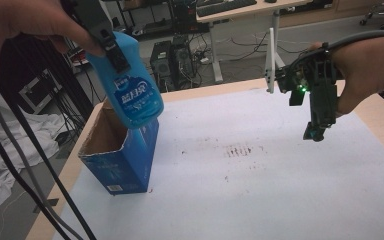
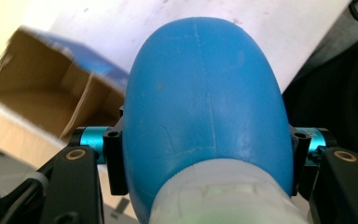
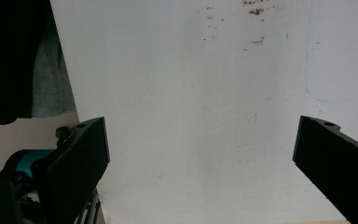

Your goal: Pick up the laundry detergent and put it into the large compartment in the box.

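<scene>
1. Jaws of my left gripper (image 1: pixel 111 44) are clamping a blue detergent bottle (image 1: pixel 130 90), holding it above the open blue carton (image 1: pixel 125 160) at the table's (image 1: pixel 280 200) left edge.
2. My right gripper (image 1: pixel 314 131) is hovering open and empty at the right.
3. I am judging this as mid-transfer between bottle and carton; the next move calls for vertical alignment.
4. I am seeing Chinese characters on the bottle's label, too blurred to read.

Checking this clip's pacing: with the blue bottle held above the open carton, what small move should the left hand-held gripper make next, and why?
Probably lower it straight down. The left hand-held gripper is shut on the blue bottle, whose base sits at the mouth of the open blue carton, not yet inside. The right hand-held gripper hangs open over the white table cover, well clear.
</scene>
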Demonstrator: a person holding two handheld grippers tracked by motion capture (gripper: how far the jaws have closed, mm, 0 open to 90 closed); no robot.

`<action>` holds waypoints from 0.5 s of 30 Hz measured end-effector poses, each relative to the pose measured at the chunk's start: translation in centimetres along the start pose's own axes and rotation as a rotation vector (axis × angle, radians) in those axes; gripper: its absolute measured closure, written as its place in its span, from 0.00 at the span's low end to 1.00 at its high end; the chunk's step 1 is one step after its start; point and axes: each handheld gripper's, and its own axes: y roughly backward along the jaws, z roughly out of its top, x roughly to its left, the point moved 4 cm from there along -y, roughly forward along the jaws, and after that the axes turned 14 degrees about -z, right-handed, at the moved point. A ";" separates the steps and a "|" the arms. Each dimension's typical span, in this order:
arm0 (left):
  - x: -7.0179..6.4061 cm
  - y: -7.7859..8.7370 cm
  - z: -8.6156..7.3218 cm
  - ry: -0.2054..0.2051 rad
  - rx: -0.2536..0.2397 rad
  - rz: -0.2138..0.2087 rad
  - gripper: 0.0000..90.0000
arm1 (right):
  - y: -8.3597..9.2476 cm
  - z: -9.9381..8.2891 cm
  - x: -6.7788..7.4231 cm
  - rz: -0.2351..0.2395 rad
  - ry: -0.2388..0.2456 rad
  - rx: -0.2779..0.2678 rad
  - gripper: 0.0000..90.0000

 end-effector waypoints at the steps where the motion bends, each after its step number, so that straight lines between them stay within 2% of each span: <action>1: 0.4 0.2 -0.3 0.021 -0.002 0.001 0.42 | 0.0 0.0 0.0 0.000 -0.002 0.002 0.03; 4: 1.7 0.8 -1.4 0.080 -0.015 0.000 0.42 | -0.1 0.1 0.0 0.001 0.003 0.003 0.03; 5: 1.7 0.8 -1.4 0.080 -0.015 0.000 0.42 | -0.1 0.1 0.0 0.001 0.003 0.003 0.03; 6: 2.6 1.1 -2.2 0.120 -0.029 -0.001 0.42 | -0.1 0.2 0.1 0.002 0.004 0.004 0.03; 7: 2.6 1.1 -2.2 0.120 -0.029 -0.001 0.42 | -0.1 0.2 0.1 0.002 0.004 0.004 0.03; 10: 3.9 1.4 -3.4 0.175 -0.030 0.014 0.42 | -0.2 0.3 0.0 0.002 0.004 0.006 0.03; 15: 4.9 1.1 -4.2 0.215 -0.022 0.034 0.42 | -0.2 0.4 0.0 0.007 0.003 0.010 0.03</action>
